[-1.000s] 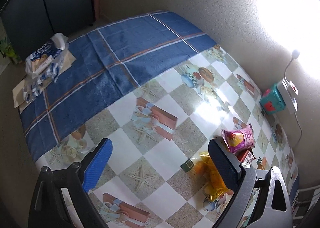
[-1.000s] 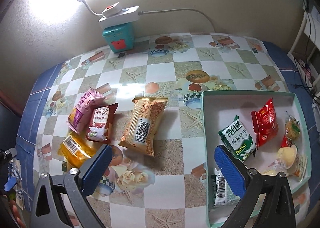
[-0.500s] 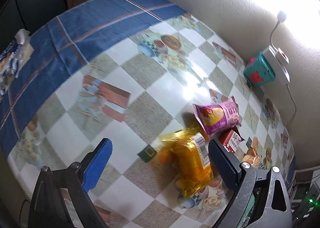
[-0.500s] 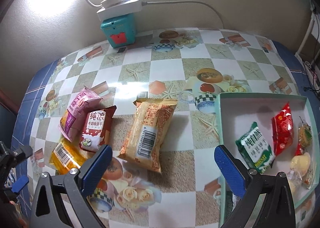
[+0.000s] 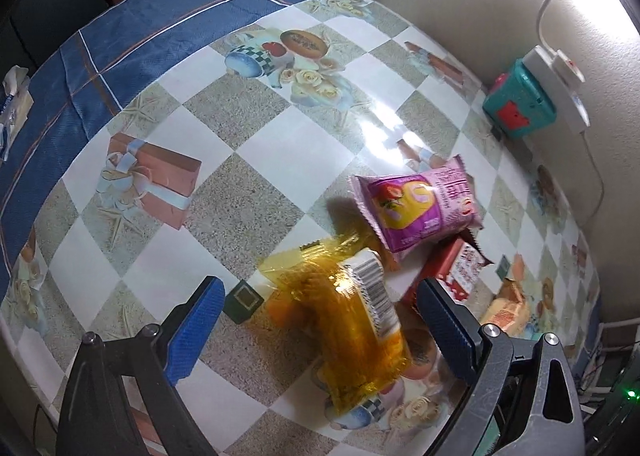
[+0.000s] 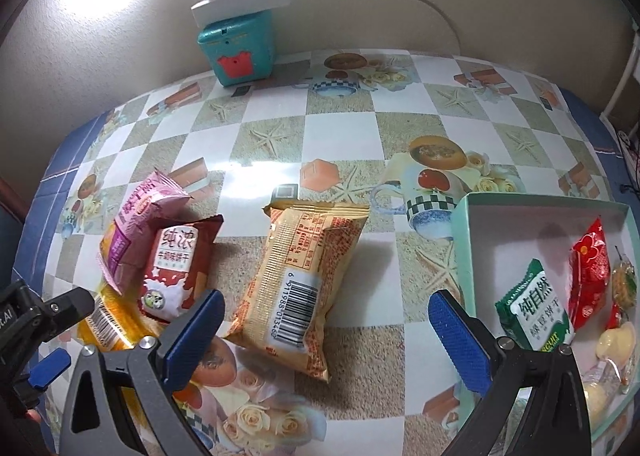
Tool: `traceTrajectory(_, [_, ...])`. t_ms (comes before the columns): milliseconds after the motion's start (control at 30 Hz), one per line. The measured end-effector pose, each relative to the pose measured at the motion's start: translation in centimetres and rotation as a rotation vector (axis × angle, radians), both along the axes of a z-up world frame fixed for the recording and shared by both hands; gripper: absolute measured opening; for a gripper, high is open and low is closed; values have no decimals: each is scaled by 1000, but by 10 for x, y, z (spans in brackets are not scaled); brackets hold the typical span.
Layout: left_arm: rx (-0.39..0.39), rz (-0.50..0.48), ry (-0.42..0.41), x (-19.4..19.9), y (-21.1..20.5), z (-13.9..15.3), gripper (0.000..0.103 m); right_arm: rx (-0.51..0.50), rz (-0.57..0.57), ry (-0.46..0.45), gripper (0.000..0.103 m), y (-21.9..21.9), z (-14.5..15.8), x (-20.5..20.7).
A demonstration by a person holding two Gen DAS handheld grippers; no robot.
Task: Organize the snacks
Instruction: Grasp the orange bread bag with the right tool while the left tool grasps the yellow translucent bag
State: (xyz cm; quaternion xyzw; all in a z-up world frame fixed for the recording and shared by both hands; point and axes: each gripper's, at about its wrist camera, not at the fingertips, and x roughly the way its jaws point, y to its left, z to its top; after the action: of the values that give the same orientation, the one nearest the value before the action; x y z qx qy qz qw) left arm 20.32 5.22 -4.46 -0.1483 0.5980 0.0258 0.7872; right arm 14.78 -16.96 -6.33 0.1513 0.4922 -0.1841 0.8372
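Left gripper [image 5: 320, 316] hangs with its jaws spread wide and holding nothing, the orange snack packet [image 5: 348, 320] lying between its fingers on the table [image 5: 260, 160]. Right gripper [image 6: 324, 332] is likewise wide apart and empty, poised over the tan biscuit packet [image 6: 300, 280], with the green tray [image 6: 460, 248] just to its right.

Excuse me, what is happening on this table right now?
A person is sorting snacks with two handheld grippers. The left gripper hangs open over a yellow packet; the right gripper is open above a tan packet. Neither holds anything. Several snacks already lie in the green box.
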Motion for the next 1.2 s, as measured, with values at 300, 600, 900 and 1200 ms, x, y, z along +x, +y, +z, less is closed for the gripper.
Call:
traceTrajectory(300, [38,-20,25,4,-13,-14,97,-7,5,17,103,-3,-16,12])
traceTrajectory(600, [31,-18,54,4,-17,-27,89,-26,28,37,103,2,-24,19])
traceTrajectory(900, [48,-54,49,4,-28,-30,79,-45,13,43,103,2,-25,18])
traceTrajectory(1200, [12,-70,38,5,-35,-25,61,-59,-13,-1,79,-2,-14,14])
